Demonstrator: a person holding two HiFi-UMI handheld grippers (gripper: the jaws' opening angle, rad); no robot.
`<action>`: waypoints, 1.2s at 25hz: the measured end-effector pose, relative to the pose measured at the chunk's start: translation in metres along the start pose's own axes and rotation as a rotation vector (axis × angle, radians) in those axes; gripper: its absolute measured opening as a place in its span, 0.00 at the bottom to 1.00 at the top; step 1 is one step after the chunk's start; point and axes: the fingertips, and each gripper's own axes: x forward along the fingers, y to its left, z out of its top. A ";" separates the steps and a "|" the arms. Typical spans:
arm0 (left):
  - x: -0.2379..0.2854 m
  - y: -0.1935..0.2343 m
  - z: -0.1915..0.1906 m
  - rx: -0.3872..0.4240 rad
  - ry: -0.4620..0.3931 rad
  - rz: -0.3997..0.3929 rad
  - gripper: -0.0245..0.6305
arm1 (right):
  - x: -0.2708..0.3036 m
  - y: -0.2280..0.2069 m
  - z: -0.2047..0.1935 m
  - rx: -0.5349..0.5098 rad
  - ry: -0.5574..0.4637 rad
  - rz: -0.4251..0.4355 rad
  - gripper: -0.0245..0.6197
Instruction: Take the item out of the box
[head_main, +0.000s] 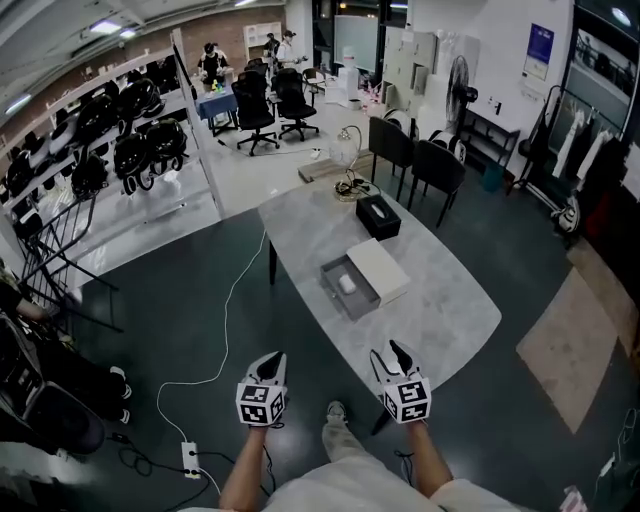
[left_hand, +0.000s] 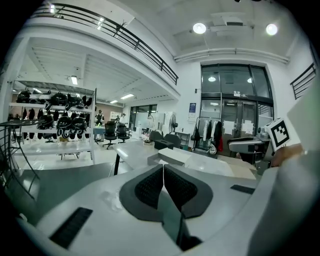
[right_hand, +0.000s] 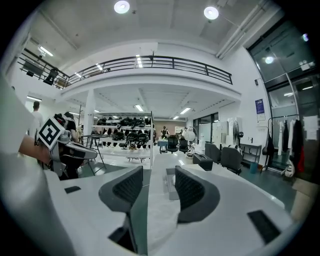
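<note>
left gripper (head_main: 270, 362) jaws pressed together, right gripper (head_main: 393, 355) jaws spread, both empty. well ahead of both, on the marble table (head_main: 440, 310), the open grey box (head_main: 335, 277) holds a small white item (head_main: 347, 283).

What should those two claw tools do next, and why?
Probably carry the right gripper forward to the open box: its jaws stand apart and empty, it hangs short of the table, and the white item lies in the box.
</note>
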 end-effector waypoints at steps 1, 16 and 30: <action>0.009 0.003 0.004 0.000 0.001 0.000 0.07 | 0.009 -0.005 0.003 -0.001 0.000 0.002 0.35; 0.125 0.045 0.061 -0.007 0.013 0.023 0.07 | 0.125 -0.075 0.052 -0.017 -0.009 0.037 0.35; 0.184 0.062 0.077 -0.008 0.031 0.049 0.07 | 0.189 -0.104 0.059 -0.002 -0.005 0.087 0.35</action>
